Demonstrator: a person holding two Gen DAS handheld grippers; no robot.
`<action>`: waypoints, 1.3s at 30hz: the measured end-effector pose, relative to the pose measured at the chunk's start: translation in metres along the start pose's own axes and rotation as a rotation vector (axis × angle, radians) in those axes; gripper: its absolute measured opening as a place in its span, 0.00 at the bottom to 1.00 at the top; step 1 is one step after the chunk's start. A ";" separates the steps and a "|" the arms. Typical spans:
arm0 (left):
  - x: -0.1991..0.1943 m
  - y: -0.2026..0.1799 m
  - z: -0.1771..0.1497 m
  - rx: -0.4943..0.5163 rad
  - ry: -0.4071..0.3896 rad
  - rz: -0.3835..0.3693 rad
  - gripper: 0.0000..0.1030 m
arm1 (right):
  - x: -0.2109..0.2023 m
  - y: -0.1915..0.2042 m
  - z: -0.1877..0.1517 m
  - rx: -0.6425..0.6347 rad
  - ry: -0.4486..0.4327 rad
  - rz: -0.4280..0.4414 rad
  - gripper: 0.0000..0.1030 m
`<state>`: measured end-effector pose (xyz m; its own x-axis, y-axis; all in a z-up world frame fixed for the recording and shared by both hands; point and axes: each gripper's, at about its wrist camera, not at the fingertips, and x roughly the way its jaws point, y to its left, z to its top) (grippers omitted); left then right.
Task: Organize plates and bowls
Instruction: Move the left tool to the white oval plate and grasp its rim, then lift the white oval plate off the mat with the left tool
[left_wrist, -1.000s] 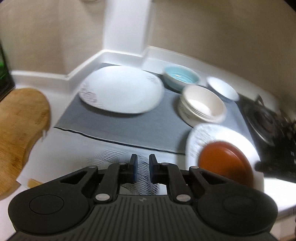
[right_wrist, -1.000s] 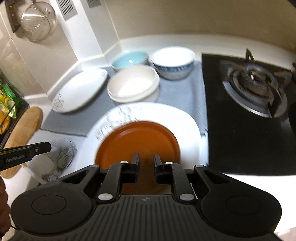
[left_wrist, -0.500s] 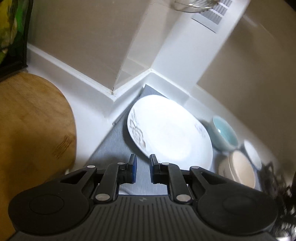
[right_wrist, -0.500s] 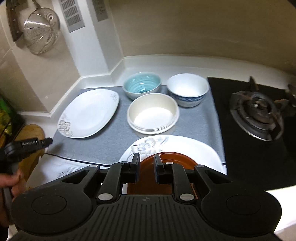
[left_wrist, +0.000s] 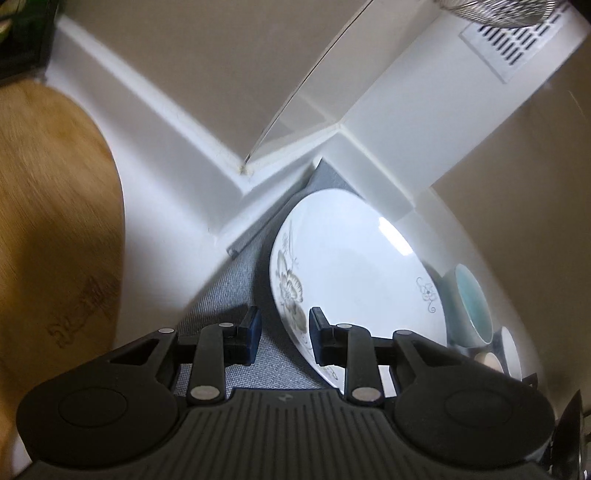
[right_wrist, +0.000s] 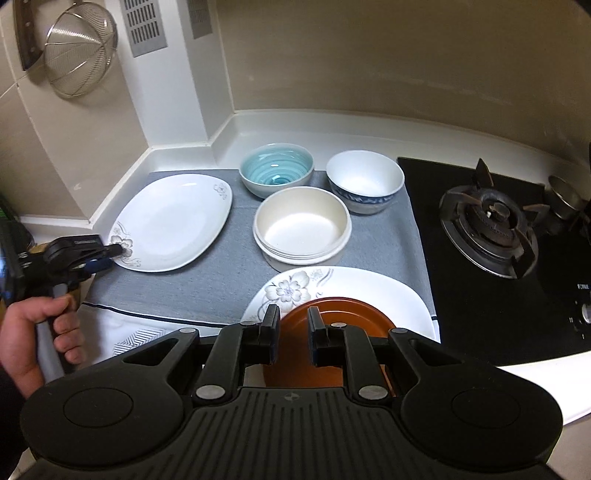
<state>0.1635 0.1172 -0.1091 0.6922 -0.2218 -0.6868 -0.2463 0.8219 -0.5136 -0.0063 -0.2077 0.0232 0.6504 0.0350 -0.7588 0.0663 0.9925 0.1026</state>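
A white floral plate (right_wrist: 173, 225) lies at the left of the grey mat (right_wrist: 207, 284). My left gripper (left_wrist: 284, 328) is open, its jaws straddling that plate's (left_wrist: 354, 273) near rim; it also shows in the right wrist view (right_wrist: 110, 254). A brown plate (right_wrist: 332, 314) rests on a second white floral plate (right_wrist: 369, 284) at the front. My right gripper (right_wrist: 291, 325) is open and empty just above the brown plate. Behind stand a teal bowl (right_wrist: 277, 173), a white-and-blue bowl (right_wrist: 364, 184) and a cream bowl stack (right_wrist: 301, 229).
A black gas hob (right_wrist: 491, 225) lies to the right of the mat. A wooden board (left_wrist: 48, 236) lies to the left. A patterned cloth (right_wrist: 136, 332) lies at the front left. A metal strainer (right_wrist: 79, 55) hangs on the wall. Walls close the back corner.
My left gripper has opened and moved in onto the rim of the left floral plate. My right gripper has risen and pulled back a little above the brown plate.
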 end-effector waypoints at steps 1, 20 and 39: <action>0.003 0.001 0.001 -0.003 0.008 -0.009 0.18 | 0.001 0.002 0.001 0.001 0.003 -0.004 0.18; -0.081 0.035 -0.050 0.219 0.169 -0.055 0.25 | 0.052 0.071 0.018 -0.020 0.064 0.120 0.18; -0.072 0.032 -0.024 0.300 0.140 0.034 0.31 | 0.151 0.110 0.019 0.039 0.203 0.089 0.20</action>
<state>0.0891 0.1473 -0.0884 0.5817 -0.2449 -0.7757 -0.0421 0.9433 -0.3294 0.1138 -0.0958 -0.0675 0.4899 0.1492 -0.8589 0.0472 0.9793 0.1970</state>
